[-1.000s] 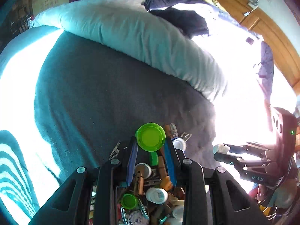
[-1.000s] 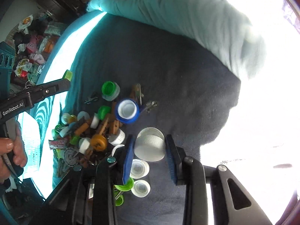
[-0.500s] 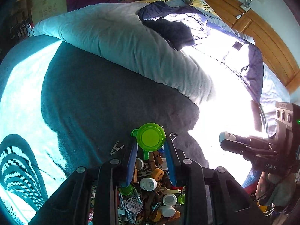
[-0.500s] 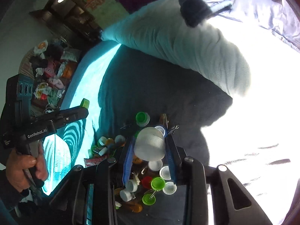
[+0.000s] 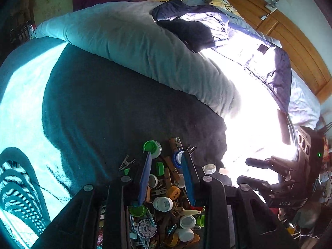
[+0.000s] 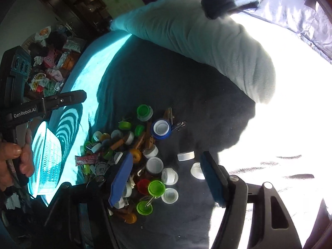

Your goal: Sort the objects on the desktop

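A pile of bottle caps, clothespins and clips [image 6: 132, 157] lies on the dark bedsheet [image 6: 186, 95]; it also shows in the left wrist view [image 5: 166, 203]. My left gripper [image 5: 167, 157] is open and empty above the pile, near a green cap [image 5: 152, 147] and a blue cap [image 5: 178, 157]. My right gripper [image 6: 166, 159] is open wide and empty over the pile's right edge. A large white cap [image 6: 186, 156] and a second white cap [image 6: 197, 171] lie on the sheet near its right finger.
A rolled teal duvet [image 5: 145, 47] and a blue jacket [image 5: 238, 41] lie behind the pile. A white mesh basket [image 6: 46, 161] sits at the left by the hand holding the left gripper. Bright sunlight washes out the bed's right side.
Both grippers have opened. The left one let go of the green cap and the right one let go of the large white cap, which now lie on the sheet.
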`<move>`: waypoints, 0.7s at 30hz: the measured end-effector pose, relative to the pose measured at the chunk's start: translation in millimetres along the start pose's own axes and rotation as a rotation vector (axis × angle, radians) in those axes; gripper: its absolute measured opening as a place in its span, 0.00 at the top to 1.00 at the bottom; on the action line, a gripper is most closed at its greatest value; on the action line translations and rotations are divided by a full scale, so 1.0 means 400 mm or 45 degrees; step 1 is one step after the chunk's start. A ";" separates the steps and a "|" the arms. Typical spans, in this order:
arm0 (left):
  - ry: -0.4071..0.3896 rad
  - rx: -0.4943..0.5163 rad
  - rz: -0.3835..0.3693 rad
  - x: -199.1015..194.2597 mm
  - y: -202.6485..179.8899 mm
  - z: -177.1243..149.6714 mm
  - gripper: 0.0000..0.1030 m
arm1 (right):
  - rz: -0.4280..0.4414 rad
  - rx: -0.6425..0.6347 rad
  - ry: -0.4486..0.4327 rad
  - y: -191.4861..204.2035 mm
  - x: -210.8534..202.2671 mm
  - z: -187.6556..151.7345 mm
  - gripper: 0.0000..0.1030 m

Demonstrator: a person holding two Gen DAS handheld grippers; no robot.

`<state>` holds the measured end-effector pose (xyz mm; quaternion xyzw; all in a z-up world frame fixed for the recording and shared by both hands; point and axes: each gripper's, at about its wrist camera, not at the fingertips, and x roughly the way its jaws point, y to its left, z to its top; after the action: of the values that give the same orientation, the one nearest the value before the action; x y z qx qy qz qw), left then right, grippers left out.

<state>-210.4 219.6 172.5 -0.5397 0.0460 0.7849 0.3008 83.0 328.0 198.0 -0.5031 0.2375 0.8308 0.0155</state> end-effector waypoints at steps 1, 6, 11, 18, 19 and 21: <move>0.003 -0.012 0.002 0.005 0.008 -0.003 0.71 | -0.002 0.003 0.023 -0.010 0.014 -0.006 0.41; 0.042 -0.087 0.024 0.033 0.064 -0.034 0.71 | -0.049 0.026 0.120 -0.078 0.092 -0.038 0.46; 0.148 -0.073 -0.013 0.082 0.073 -0.086 0.71 | -0.147 -0.020 0.200 -0.144 0.147 -0.078 0.46; 0.218 0.121 -0.196 0.195 -0.059 -0.110 0.53 | -0.118 0.047 0.184 -0.175 0.125 -0.134 0.46; 0.221 0.144 -0.210 0.217 -0.080 -0.107 0.53 | -0.112 0.031 0.185 -0.167 0.130 -0.141 0.46; 0.232 0.171 -0.220 0.258 -0.108 -0.098 0.53 | -0.123 -0.004 0.177 -0.155 0.141 -0.151 0.46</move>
<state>-180.0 282.7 76.9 -0.5893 0.0790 0.6990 0.3973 121.5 346.2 103.9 -0.5705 0.2123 0.7925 0.0383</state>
